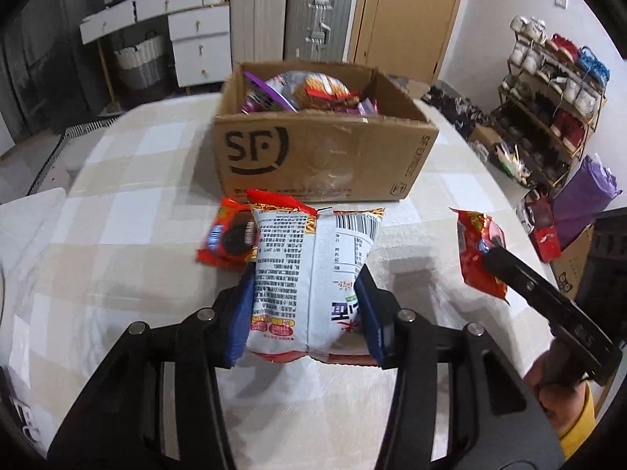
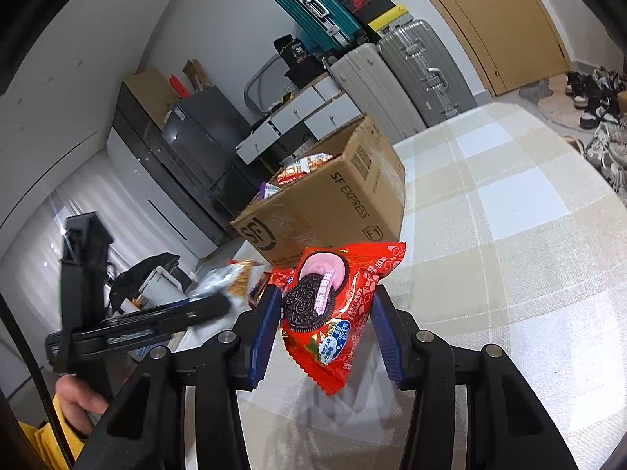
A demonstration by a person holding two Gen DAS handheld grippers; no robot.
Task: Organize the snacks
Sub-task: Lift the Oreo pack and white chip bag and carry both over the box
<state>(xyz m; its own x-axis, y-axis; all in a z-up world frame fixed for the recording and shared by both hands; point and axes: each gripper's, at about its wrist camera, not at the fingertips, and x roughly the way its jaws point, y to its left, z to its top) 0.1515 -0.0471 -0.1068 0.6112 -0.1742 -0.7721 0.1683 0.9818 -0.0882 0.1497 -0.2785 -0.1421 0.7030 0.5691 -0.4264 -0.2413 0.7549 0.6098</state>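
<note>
1. Left wrist view, progress: snacks already fill much of the cardboard box (image 1: 325,149), which stands open at the far side of the checked desk (image 1: 129,180); wrappers show above its rim. At least three packs are not yet in it. One red Oreo pack (image 1: 227,241) lies on the desk just in front of the box. By my judgement the sorting is well under way but not finished.

2. Left wrist view, claw: the left claw (image 1: 309,305) is pressed in on a white noodle pack (image 1: 309,266), its blue pads (image 1: 245,313) squeezing the pack's two sides. The pack's printed back faces the camera and its far end reaches over the lying Oreo pack. Whether it is lifted clear of the desk I cannot tell for sure. To the right, the right claw (image 1: 491,252) grips a second red pack (image 1: 476,250) above the desk.

3. Right wrist view, progress: the box sits ahead and to the left, wrappers visible inside; the desk to its right is bare of snacks.

4. Right wrist view, claw: the right claw (image 2: 325,325) pinches a red Oreo packet (image 2: 329,309) by its sides, held in the air, tilted, short of the box. The left claw (image 2: 219,305) shows at the left, blurred, with the noodle pack beyond it.
</note>
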